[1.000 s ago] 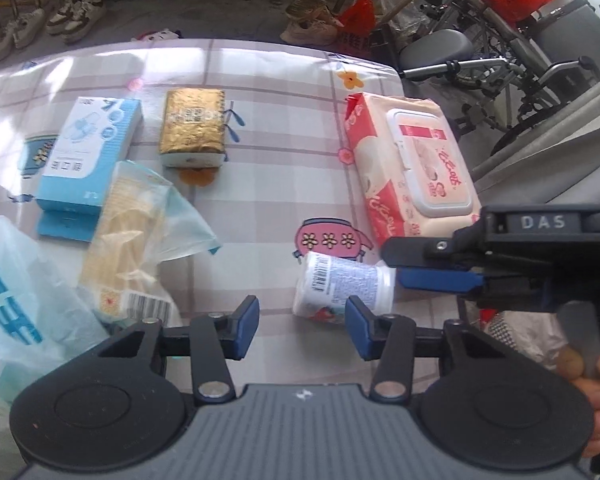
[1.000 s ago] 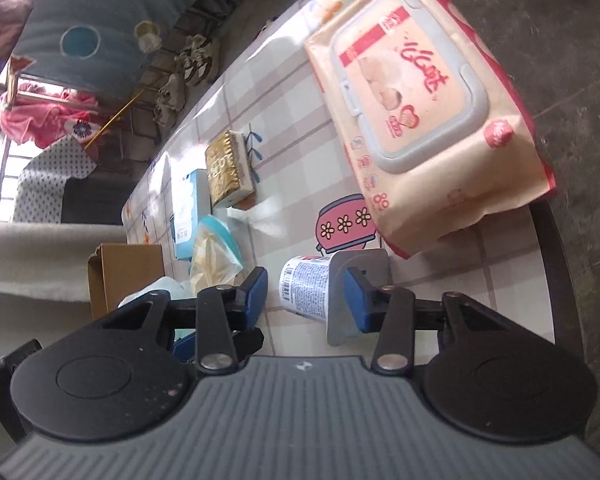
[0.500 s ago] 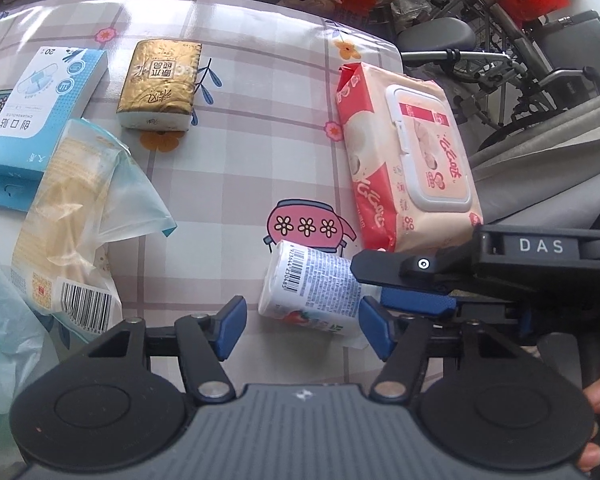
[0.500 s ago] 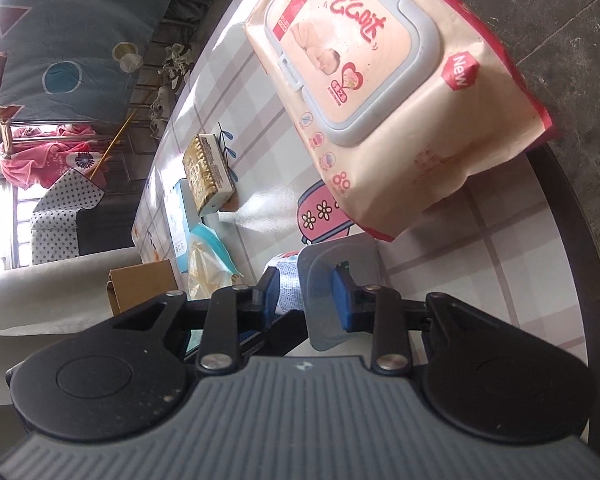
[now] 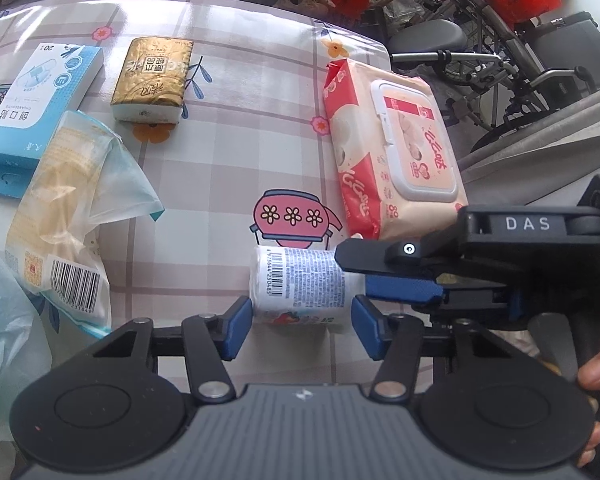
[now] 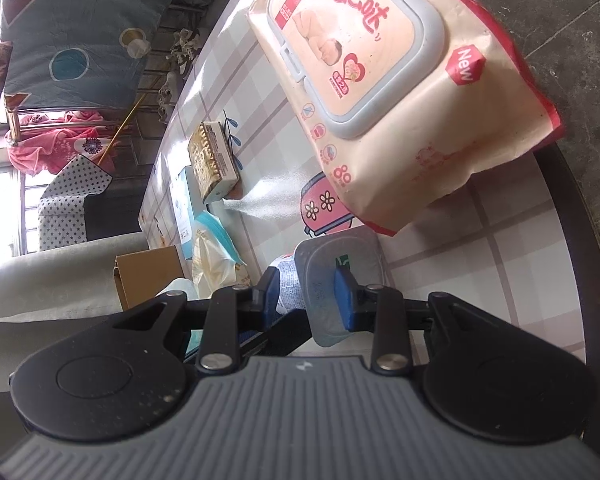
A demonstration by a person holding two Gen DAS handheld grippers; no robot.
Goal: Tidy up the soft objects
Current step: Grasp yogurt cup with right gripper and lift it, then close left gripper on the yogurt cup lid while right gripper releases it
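Yogurt cup lies on its side on the checkered table, just below the wipes pack. Left gripper straddles it, jaws just closing in, left pad touching. Right gripper pinches its foil lid end.

I see a table with a checked cloth. On it lie a wipes pack, a gold tissue pack, a blue box, a plastic bag and a small white bottle.

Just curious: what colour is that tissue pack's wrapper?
Gold, on the tissue pack; clearest in the left wrist view.
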